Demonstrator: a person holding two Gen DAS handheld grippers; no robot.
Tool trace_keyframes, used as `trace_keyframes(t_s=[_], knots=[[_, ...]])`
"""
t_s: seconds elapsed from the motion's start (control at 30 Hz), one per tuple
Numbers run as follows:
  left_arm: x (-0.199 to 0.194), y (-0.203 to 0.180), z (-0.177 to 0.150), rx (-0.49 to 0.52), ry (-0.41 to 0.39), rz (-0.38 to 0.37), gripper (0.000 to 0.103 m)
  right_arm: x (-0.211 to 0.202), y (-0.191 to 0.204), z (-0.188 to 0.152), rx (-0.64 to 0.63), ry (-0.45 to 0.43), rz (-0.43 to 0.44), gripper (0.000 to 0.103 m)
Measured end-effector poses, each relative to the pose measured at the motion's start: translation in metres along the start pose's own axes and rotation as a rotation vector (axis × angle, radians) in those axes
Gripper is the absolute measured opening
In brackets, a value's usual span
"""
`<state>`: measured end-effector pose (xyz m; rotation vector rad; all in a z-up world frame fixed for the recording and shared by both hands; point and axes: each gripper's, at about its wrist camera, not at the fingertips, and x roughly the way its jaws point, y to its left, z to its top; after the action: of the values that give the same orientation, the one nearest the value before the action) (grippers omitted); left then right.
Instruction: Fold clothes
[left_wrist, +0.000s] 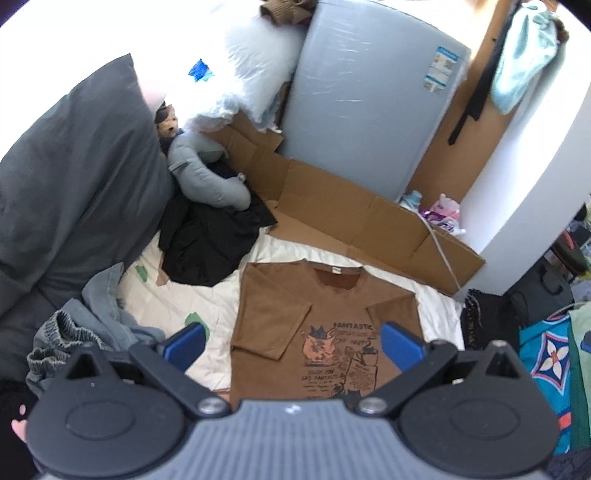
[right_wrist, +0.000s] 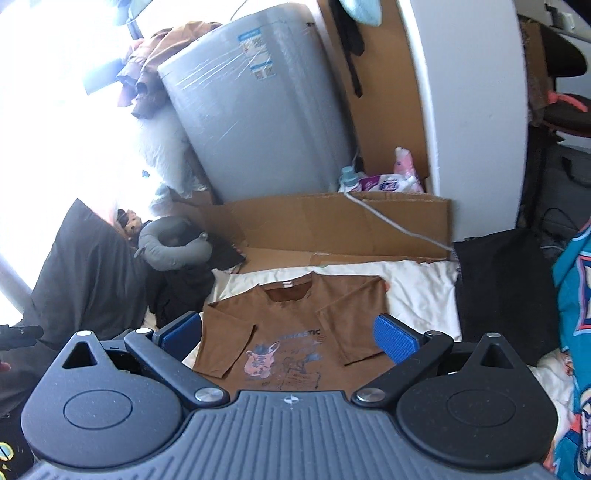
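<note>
Two grippers, left gripper (left_wrist: 293, 341), right gripper (right_wrist: 288, 334), spread wide above brown T-shirt (left_wrist: 332, 310)

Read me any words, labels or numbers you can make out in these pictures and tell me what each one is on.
"FANTASTIC": heading of the print on the brown T-shirt.
Smaller print lines beneath it on the shirt: too small and blurred to read with confidence.
Sticker on the grey wrapped appliance: text too small to read.
Packages behind the cardboard: lettering blurred, unreadable.
Neck tag on the shirt: nothing legible.
</note>
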<state>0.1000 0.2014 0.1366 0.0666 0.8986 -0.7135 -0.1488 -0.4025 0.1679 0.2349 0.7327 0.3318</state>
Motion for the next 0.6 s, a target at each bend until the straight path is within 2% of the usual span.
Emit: trace_keyframes(t_s=[0.13, 0.3, 0.6], knots=[[-0.008, 0.0, -0.006, -0.046, -0.03, -0.038, 0.102, -0.011, -0.003, -0.006, 0.007, -0.018, -0.024, 0.102], [-0.009, 0.003, -0.016, -0.064, -0.026, -0.03, 0.102, -0.006, -0.013, -0.013, 0.013, -0.001, -0.033, 0.102], [0.006, 0.027, -0.049, -0.099, 0.018, 0.078, 0.102, 0.042, -0.041, -0.047, 0.006, 0.115, 0.0, 0.102]])
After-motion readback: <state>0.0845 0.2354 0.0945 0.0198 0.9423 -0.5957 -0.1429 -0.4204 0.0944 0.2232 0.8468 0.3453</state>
